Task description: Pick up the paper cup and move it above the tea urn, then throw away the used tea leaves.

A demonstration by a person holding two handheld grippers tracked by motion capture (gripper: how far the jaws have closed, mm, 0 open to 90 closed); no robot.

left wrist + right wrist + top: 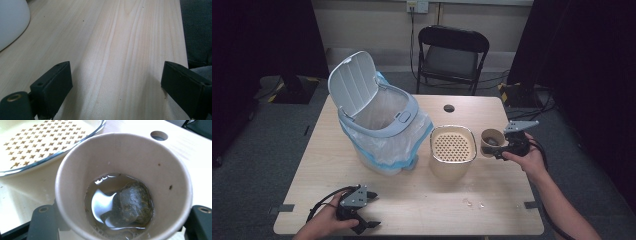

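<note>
— Looking at the right gripper (pixel 502 148) first: what has it got?

— A paper cup (pixel 491 141), clamped between its two jaws. In the right gripper view the cup (pixel 122 165) sits squarely between the black fingers (pixel 41 222), one pressed against each side of its wall, mouth tipped toward the camera.

— Anything inside?

— A shallow pool of brownish liquid and a dark, soaked tea bag (pixel 132 205) lying at the bottom.

— Where is the cup on the table (pixel 492 200)?

— At the right side, just right of the cream container with the perforated strainer top (pixel 453 145), close to it but apart. Whether the cup's base touches the wood I cannot tell.

— And the left gripper (pixel 368 210)?

— At the near left edge, well apart from the cup. Its jaws stand wide apart with nothing but bare tabletop (pixel 120 50) between the fingers (pixel 53 87).

— What lies between the two hands?

— A white bin (pixel 379 120) with its lid raised and a blue-edged liner, left of the strainer container. A round hole (pixel 449 108) shows in the table's far part.
</note>
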